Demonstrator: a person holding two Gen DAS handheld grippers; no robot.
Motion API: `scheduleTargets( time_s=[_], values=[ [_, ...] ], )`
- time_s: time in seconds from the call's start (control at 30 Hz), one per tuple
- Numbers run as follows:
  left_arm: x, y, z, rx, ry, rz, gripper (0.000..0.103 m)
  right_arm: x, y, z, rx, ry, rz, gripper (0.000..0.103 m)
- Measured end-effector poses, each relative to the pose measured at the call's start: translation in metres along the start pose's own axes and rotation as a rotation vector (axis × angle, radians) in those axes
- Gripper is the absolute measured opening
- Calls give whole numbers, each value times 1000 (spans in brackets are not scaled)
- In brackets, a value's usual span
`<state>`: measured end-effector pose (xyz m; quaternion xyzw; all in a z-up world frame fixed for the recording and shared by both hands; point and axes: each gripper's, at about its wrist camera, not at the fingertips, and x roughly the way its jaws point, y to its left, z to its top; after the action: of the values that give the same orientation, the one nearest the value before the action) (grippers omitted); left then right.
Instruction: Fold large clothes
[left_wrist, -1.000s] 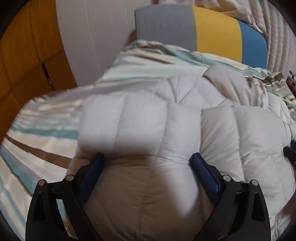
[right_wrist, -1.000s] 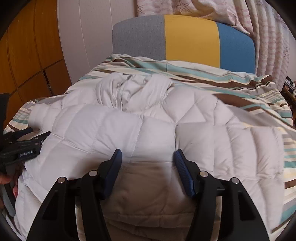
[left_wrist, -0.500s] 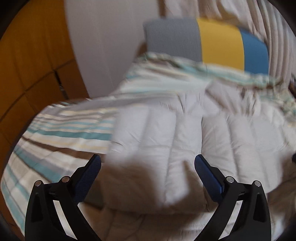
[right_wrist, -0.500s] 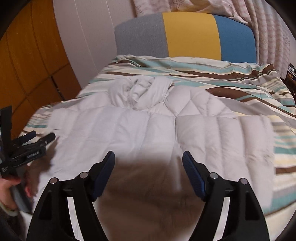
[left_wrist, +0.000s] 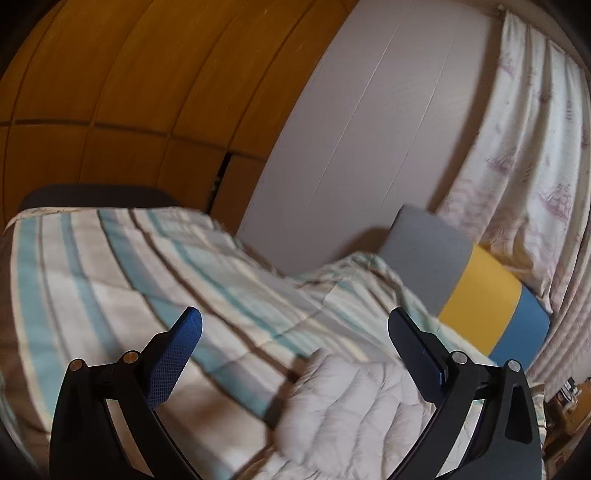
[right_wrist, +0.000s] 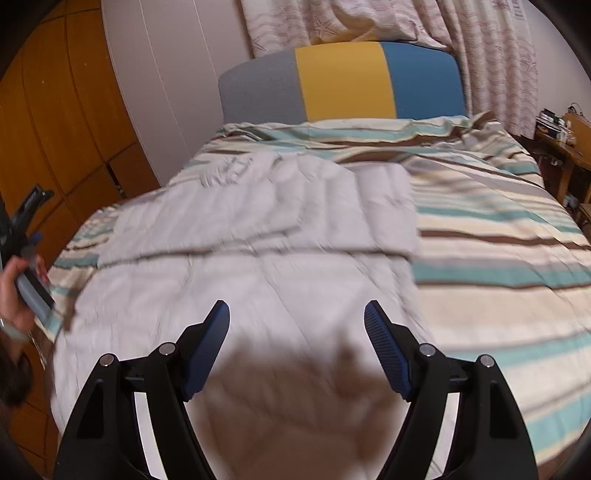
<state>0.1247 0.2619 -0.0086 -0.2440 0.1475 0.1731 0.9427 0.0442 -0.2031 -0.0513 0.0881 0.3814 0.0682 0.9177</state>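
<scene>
A white quilted puffer jacket (right_wrist: 258, 229) lies spread on the striped bed, its far part doubled over with a fold edge running across. My right gripper (right_wrist: 296, 308) hangs above the jacket's near end, open, with nothing between its fingers. In the left wrist view my left gripper (left_wrist: 295, 317) is open and empty too, tilted, with only a corner of the jacket (left_wrist: 343, 402) showing low between its fingers. From the right wrist view, the left gripper (right_wrist: 26, 218) appears at the left edge, held in a hand (right_wrist: 14, 288) beside the bed.
The striped duvet (right_wrist: 498, 240) covers the whole bed. A grey, yellow and blue headboard (right_wrist: 343, 81) stands at the far end under patterned curtains (right_wrist: 369, 18). Wooden wardrobe doors (right_wrist: 55, 129) run along the left. A wooden side table (right_wrist: 565, 147) with clutter is at the right.
Both grippers have drawn back and up off the jacket, which they straddled a second ago. The right jaws widened. The left gripper rolled and swung left, so it now faces mostly duvet and wardrobe.
</scene>
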Motion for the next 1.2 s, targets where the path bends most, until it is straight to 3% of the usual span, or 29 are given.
scheduleTargets(
  time_s=[0.1, 0.23, 0.4, 0.57, 0.7, 0.83, 1.2],
  values=[
    [-7, 1, -10, 138, 116, -25, 100, -19, -11, -21, -7, 21, -37, 75],
    [-27, 2, -51, 342, 278, -76, 100, -34, -29, -50, 35, 61, -52, 75],
    [-59, 24, -105, 485, 404, -106, 100, -46, -46, -77, 70, 108, -68, 75],
    [-77, 54, -139, 473, 512, -142, 100, -59, -58, -105, 96, 135, -75, 75],
    [-93, 72, -159, 446, 572, -177, 93, -67, -64, -123, 133, 148, -54, 75],
    [-106, 84, -166, 397, 589, -201, 89, -73, -68, -133, 172, 156, -19, 72],
    [-140, 104, -185, 382, 651, -265, 87, -84, -59, -148, 164, 188, 28, 60]
  ],
)
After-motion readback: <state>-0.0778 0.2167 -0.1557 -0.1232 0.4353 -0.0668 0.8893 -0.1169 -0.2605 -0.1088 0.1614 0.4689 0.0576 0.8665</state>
